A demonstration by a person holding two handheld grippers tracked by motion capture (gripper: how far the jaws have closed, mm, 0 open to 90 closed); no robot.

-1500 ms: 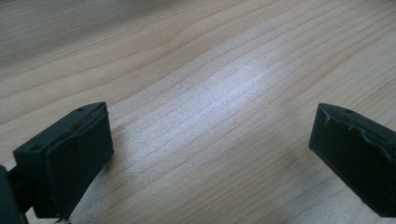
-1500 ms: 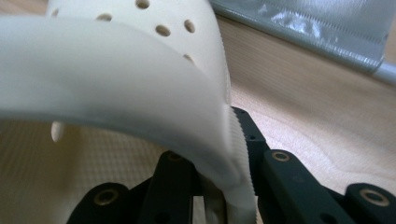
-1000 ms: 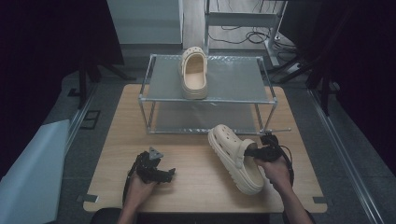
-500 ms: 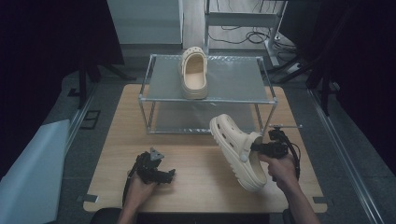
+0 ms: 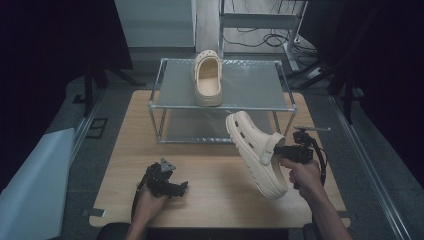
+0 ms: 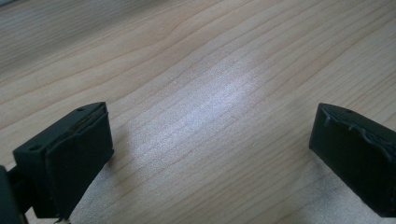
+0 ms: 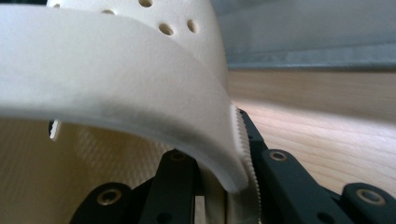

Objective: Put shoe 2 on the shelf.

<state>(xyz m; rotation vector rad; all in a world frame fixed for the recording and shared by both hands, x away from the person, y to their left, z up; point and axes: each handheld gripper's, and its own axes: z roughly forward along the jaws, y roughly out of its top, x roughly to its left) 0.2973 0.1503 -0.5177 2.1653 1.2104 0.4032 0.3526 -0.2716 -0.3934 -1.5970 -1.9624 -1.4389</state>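
A cream clog [image 5: 255,152] hangs tilted above the wooden table [image 5: 215,205], with my right gripper [image 5: 281,150] shut on its side wall. Up close, that clog [image 7: 116,79] looms large in the right gripper view, its rim pinched between the black jaws of the right gripper [image 7: 224,186]. A second cream clog [image 5: 208,79] lies on the top shelf of the metal rack [image 5: 175,90], toe pointing away. My left gripper [image 5: 175,187] rests low over the table near the front left, jaws wide apart with only bare wood [image 6: 210,107] between them.
The two-tier metal rack stands at the table's far half, with a lower shelf [image 5: 195,131] beneath the top one. A pale sheet [image 5: 30,190] lies on the floor at left. Cables [image 5: 260,35] and dark stands sit beyond the rack.
My right gripper has lifted the clog off the table and carried it slightly toward the rack. The left gripper has stayed where it was.
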